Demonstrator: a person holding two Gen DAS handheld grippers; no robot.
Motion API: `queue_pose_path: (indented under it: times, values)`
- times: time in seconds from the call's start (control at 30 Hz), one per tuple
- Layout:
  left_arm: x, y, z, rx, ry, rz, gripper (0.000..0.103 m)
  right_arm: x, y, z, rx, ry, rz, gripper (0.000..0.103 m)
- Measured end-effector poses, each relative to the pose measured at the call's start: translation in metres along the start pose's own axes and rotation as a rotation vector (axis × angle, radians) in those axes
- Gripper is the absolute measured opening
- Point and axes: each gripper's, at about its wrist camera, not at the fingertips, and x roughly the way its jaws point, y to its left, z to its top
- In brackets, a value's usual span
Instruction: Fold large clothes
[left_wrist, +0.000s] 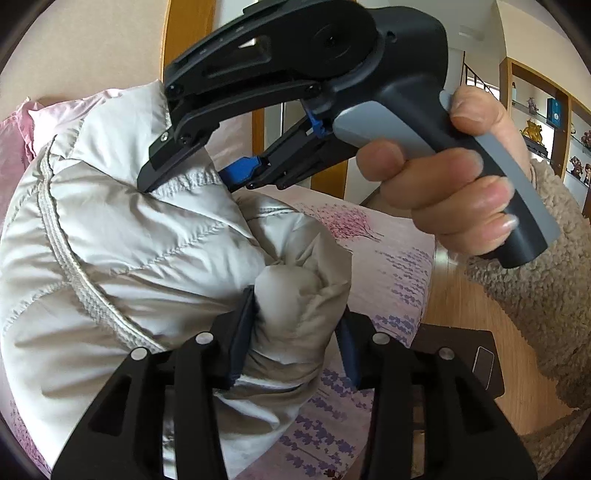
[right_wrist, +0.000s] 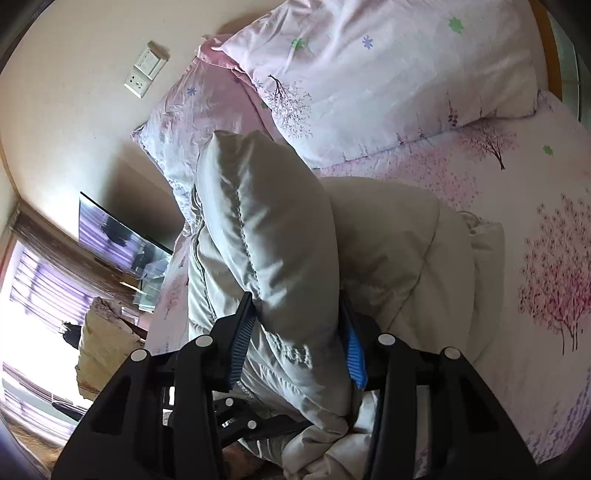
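A pale grey quilted down jacket (left_wrist: 122, 236) is bunched up and held above the bed. My left gripper (left_wrist: 295, 332) is shut on a puffy fold of it. In the left wrist view my right gripper (left_wrist: 188, 173) comes in from the upper right, held by a hand, and bites into the jacket's seamed edge. In the right wrist view my right gripper (right_wrist: 295, 332) is shut on a thick quilted fold of the jacket (right_wrist: 266, 236). The rest of the jacket hangs down toward the bed.
The bed (right_wrist: 535, 258) has a pink sheet printed with trees. A pillow (right_wrist: 369, 74) and a folded duvet (right_wrist: 192, 122) lie at its head by the wall. A wooden floor (left_wrist: 480, 317) runs beside the bed. Shelves with ornaments (left_wrist: 546, 122) stand far right.
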Motion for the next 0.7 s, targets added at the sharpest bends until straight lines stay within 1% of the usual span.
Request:
queue_pose_path:
  times: [0.1, 0.13, 0.17, 0.2, 0.23, 0.27, 0.33, 0.37, 0.4, 0.47, 0.53, 0.57, 0.6, 0.67, 0.7]
  values:
    - [0.003, -0.004, 0.002, 0.015, 0.002, 0.010, 0.043, 0.002, -0.006, -0.001, 0.012, 0.010, 0.012, 0.047]
    - [0.002, -0.006, 0.003, 0.019, 0.002, 0.015, 0.043, 0.003, -0.007, -0.001, 0.011, 0.004, 0.006, 0.034]
    - [0.002, -0.007, 0.003, 0.026, 0.001, 0.020, 0.043, 0.005, -0.007, -0.001, 0.003, -0.010, -0.014, 0.029]
    - [0.003, -0.010, 0.004, 0.033, 0.001, 0.025, 0.043, 0.008, -0.006, -0.002, -0.020, -0.021, -0.061, 0.023]
    - [0.000, -0.011, 0.005, 0.035, -0.001, 0.026, 0.043, 0.010, -0.004, -0.002, -0.039, -0.026, -0.097, 0.020]
    - [-0.004, -0.011, 0.006, 0.032, -0.002, 0.022, 0.044, 0.013, -0.002, -0.002, -0.062, -0.027, -0.135, 0.020]
    - [-0.019, -0.009, 0.010, 0.018, -0.010, -0.005, 0.048, 0.017, -0.003, 0.000, -0.083, -0.019, -0.182, 0.019]
    - [-0.030, -0.005, 0.012, 0.007, -0.019, -0.016, 0.055, 0.018, -0.005, 0.001, -0.091, -0.017, -0.204, 0.019]
    - [-0.041, -0.001, 0.014, -0.002, -0.034, -0.018, 0.065, 0.018, -0.007, 0.001, -0.094, -0.017, -0.224, 0.019]
    - [-0.070, 0.015, 0.019, -0.037, -0.083, -0.003, 0.069, 0.018, -0.013, 0.003, -0.098, -0.012, -0.259, 0.019]
    - [-0.093, 0.038, 0.024, -0.087, -0.119, 0.032, 0.073, 0.016, -0.018, 0.003, -0.093, -0.009, -0.264, 0.019]
    - [-0.104, 0.055, 0.027, -0.123, -0.136, 0.062, 0.075, 0.015, -0.019, 0.003, -0.094, -0.008, -0.264, 0.019]
    - [-0.110, 0.070, 0.027, -0.154, -0.145, 0.092, 0.075, 0.014, -0.021, 0.002, -0.099, -0.006, -0.266, 0.019]
    - [-0.115, 0.095, 0.029, -0.223, -0.137, 0.142, 0.075, 0.012, -0.020, 0.001, -0.106, -0.002, -0.273, 0.019]
    - [-0.115, 0.111, 0.029, -0.269, -0.127, 0.142, 0.075, 0.012, -0.019, 0.000, -0.113, 0.000, -0.281, 0.019]
